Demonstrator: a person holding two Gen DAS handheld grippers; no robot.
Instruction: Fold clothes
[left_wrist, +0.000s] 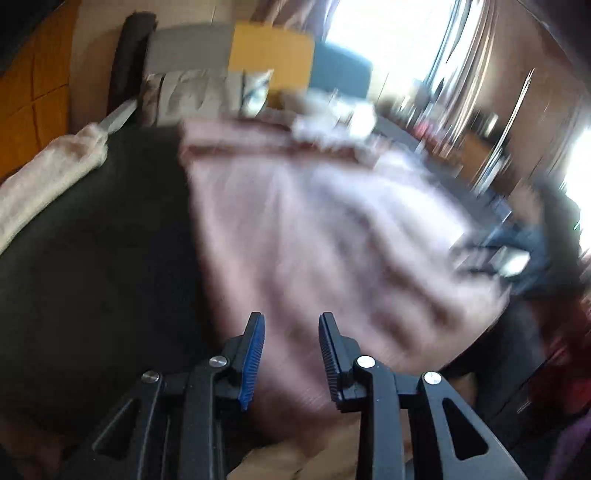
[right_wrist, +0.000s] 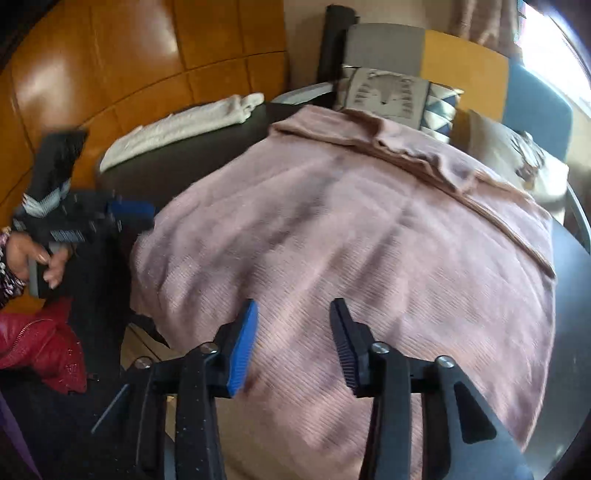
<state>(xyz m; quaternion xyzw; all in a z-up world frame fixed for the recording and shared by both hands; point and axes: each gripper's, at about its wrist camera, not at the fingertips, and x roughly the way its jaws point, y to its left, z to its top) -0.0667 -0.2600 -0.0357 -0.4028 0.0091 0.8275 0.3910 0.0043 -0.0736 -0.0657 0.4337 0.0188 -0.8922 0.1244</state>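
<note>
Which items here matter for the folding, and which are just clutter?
In play:
- pink knit garment, spread on the dark table
- left gripper and right gripper, both open above it

Lying about:
- white folded cloth
- patterned cushions
- red jacket

Place: a home living room
Signs: patterned cushions (right_wrist: 388, 94) behind the dark table (right_wrist: 177, 166); curtains (left_wrist: 476, 74) beside; wooden floor (right_wrist: 110, 62) below
</note>
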